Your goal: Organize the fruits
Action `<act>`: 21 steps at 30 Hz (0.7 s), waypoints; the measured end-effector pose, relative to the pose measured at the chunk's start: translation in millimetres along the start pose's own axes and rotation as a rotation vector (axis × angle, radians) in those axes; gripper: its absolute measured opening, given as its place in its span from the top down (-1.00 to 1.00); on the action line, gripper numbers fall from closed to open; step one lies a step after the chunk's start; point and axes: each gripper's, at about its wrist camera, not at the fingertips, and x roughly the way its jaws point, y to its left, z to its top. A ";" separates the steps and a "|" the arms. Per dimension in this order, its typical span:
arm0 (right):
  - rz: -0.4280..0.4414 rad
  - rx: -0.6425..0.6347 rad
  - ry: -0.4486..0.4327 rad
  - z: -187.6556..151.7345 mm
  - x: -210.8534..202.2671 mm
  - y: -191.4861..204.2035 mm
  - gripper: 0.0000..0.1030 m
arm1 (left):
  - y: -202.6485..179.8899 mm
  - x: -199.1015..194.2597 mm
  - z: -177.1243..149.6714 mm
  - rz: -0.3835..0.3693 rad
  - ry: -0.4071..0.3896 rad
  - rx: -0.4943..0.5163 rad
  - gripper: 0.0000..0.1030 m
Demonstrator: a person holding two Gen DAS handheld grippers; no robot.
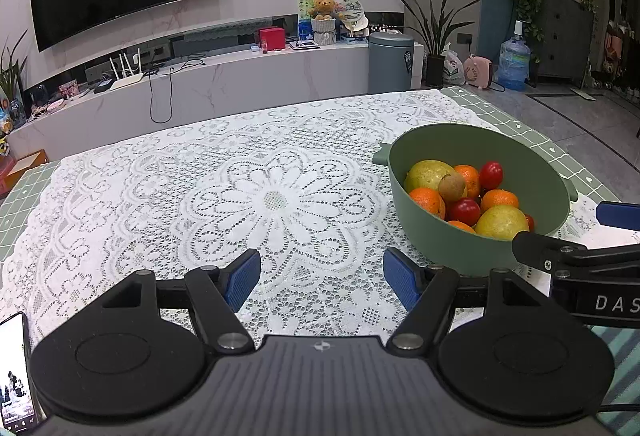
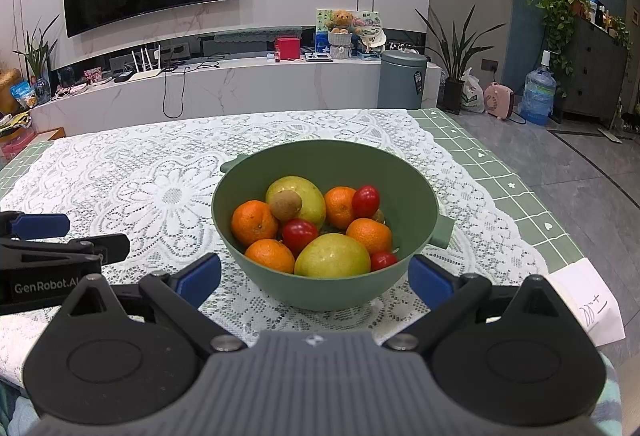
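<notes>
The green bowl (image 2: 324,171) of oranges, pears, tomatoes and a kiwi (image 2: 285,204) is seen standing on the lace-covered bench (image 1: 200,175), just ahead of the right gripper (image 2: 314,276) and right of the left gripper (image 1: 320,278), the fingers of both being held apart and empty

We hold the left gripper (image 1: 321,282) low and level, jaws spread wide, nothing between its blue pads (image 1: 243,278). Right gripper (image 2: 314,280) sits just beside it, likewise level, gaping, holding nothing.
</notes>
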 end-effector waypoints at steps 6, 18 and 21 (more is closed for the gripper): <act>0.000 0.000 0.000 -0.1 0.0 0.0 -0.87 | 0.2 -0.2 -0.2 -0.002 0.001 -0.005 -0.60; 0.001 -0.001 -0.001 -0.3 0.2 0.1 -0.87 | 0.5 -1.1 -0.1 -0.005 0.002 -0.007 -0.60; 0.001 -0.002 -0.002 0.1 -0.1 0.3 -0.87 | 0.5 -1.1 -0.1 -0.005 0.002 -0.008 -0.60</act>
